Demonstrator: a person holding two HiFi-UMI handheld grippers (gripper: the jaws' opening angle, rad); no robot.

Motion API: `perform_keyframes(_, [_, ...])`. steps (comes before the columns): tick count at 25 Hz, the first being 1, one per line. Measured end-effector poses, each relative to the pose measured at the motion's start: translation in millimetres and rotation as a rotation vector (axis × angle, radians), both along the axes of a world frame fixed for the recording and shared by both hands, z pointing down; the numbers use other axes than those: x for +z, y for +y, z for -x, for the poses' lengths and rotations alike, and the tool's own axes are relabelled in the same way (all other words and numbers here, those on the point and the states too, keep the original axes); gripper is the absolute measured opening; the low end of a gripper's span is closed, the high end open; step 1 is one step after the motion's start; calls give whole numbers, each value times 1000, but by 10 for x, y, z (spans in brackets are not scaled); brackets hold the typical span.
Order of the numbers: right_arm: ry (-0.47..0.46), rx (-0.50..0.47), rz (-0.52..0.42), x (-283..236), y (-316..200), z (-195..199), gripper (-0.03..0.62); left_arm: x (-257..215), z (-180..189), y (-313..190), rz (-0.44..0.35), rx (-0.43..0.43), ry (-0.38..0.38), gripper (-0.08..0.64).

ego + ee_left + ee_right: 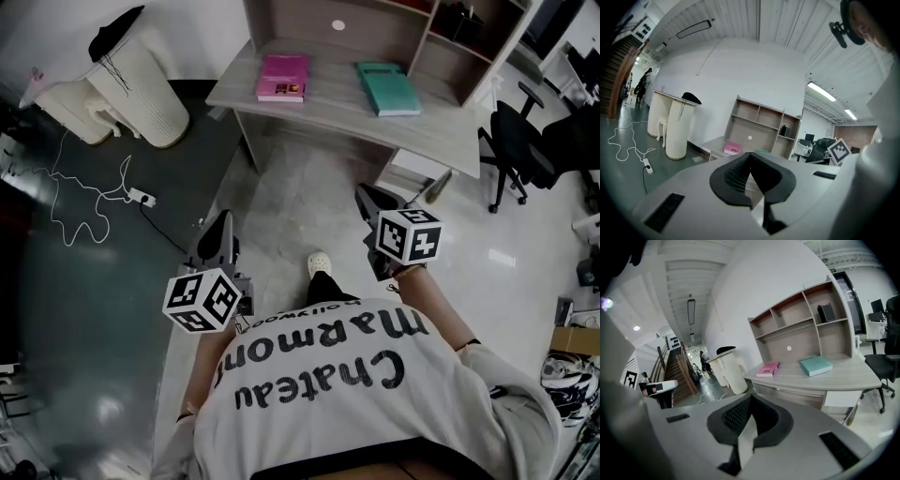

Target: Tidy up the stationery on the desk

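Both your left gripper [220, 228] and right gripper [367, 195] are pinching nothing, jaws together; pink book [283, 77] and teal book [388, 88] are lying on desk [328, 117]; shirt [356, 394] is reading "Chateau".

a tall white ribbed cylinder [155, 89] stands at upper left, a black cloth [115, 33] on top. below it a looping white cable [80, 202] meets a white power strip [142, 197] on the dark floor [56, 309]. a black office chair [514, 150] sits at right.

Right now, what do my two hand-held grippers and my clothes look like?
The left hand-held gripper and right hand-held gripper each have a pale grey body, black ribbed pads and a white cube with black square markers. No cables show. The person wears a light T-shirt with black lettering and a pale shoe.
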State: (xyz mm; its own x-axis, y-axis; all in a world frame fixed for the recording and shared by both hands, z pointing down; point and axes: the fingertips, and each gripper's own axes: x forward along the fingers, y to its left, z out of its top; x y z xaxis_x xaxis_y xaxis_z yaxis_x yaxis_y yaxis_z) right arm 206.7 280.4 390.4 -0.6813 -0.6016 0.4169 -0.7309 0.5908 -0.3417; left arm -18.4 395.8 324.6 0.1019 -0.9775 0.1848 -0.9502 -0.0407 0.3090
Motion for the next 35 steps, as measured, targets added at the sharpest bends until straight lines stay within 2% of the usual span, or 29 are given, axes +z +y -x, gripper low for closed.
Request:
perform_keyframes(6, [-23, -50, -14, -205, -850, 299, 14, -180, 313, -690, -28, -72, 25, 15])
perform_keyframes(11, [-29, -61, -41, -356, -1522, 425, 14, -284, 419, -1249, -54, -94, 18, 15])
perform_keyframes(18, [-19, -85, -51, -346, -2159, 588, 14, -224, 574, -1811, -54, -125, 23, 15])
perform_keyframes(22, [-15, -85, -18, -197, -2348, 638, 14, -119, 600, -2054, -14, -115, 2, 15])
perform_keyframes(28, [1, -65, 75, 149, -2461, 615, 14, 174, 628, -2395, 101, -93, -25, 17])
perform_keyframes(35, [-68, 41, 190, 405, -2817, 613, 14, 534, 712, -3056, 215, -19, -53, 17])
